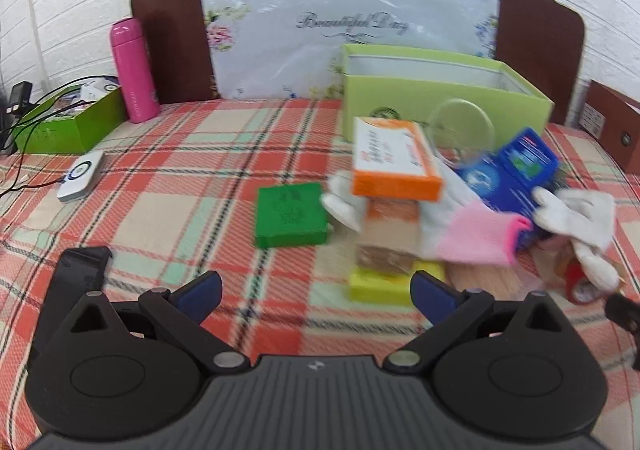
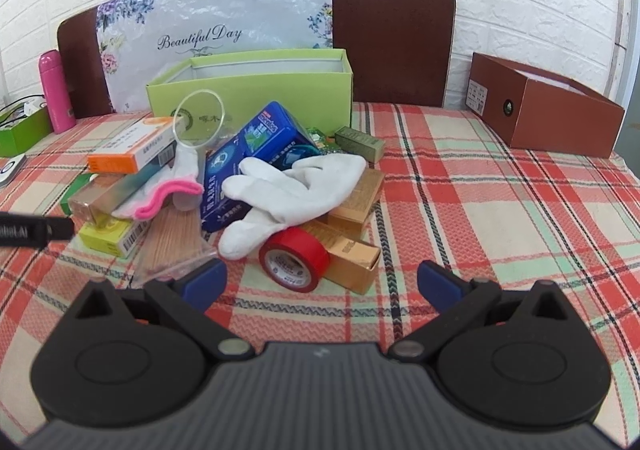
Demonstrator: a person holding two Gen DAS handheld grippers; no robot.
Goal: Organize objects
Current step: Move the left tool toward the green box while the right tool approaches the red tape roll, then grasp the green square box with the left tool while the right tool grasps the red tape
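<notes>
A heap of small things lies on the checked tabletop (image 2: 480, 186) just in front of the open light-green box (image 2: 256, 94), and both grippers hover short of it with jaws apart and empty: the right gripper (image 2: 322, 282) faces the red tape roll (image 2: 294, 260), the left gripper (image 1: 316, 294) faces the yellow carton (image 1: 376, 284).

The tape roll is stiff and light; it lies tilted against a gold carton (image 2: 352, 258), so pinching across its rim and hollow should hold better than squeezing the smooth outer face.

The white glove (image 2: 296, 194) is limp and drapes over the blue carton (image 2: 256, 154); lifting it will likely drag nothing heavy.

The cartons look light and crushable, best taken across the narrow sides.

The clear round lid or dish (image 2: 198, 124), hard to identify here, seems slippery and possibly brittle.
</notes>
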